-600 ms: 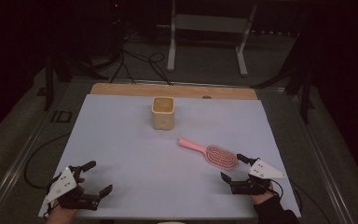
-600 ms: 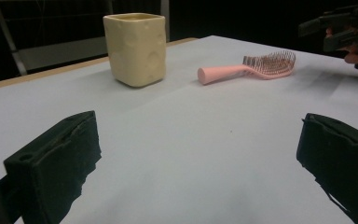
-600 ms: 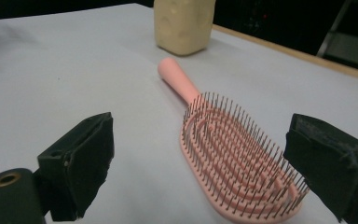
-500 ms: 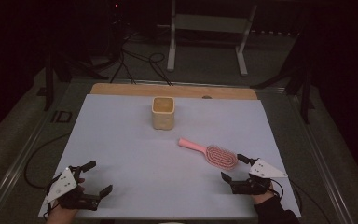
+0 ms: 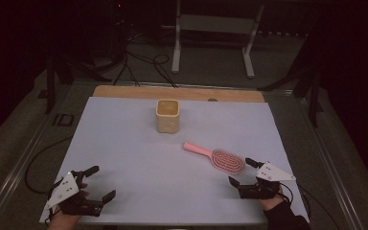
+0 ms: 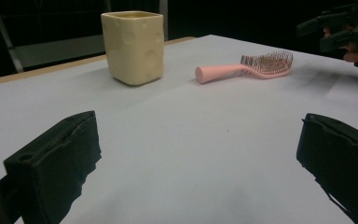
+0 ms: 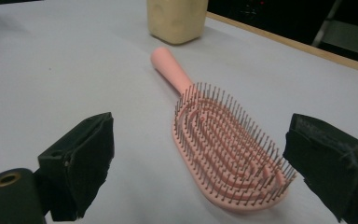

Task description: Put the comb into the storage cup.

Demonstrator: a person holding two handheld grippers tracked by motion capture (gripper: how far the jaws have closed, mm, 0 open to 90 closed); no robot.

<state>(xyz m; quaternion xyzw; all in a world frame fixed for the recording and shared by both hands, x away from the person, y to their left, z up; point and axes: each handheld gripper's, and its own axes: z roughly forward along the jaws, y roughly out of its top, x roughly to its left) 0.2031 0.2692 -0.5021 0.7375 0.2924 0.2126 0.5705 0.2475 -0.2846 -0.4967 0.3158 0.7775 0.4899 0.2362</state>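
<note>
My right gripper (image 5: 243, 171) hovered low at the near right corner of the bench (image 5: 124, 143), its jaws spread wide with nothing between them. The pink hairbrush (image 5: 215, 155) lay flat just ahead of it, bristles up, apart from the jaws and not touched. Its long axis ran on a slant: the bristled head pointed toward my right gripper, and the handle (image 7: 170, 67) pointed away, toward the yellow cup (image 5: 167, 115) standing upright further back near the middle of the bench. In the right gripper view the head (image 7: 228, 149) sat almost centred between my two jaws, so I judged a short push forward would bring them around it across its width. My left gripper (image 5: 92, 184) rested at the near left corner, jaws also wide and empty, well apart from the brush. The right was plainly the nearer one, so I took the reach to be its job.
</note>
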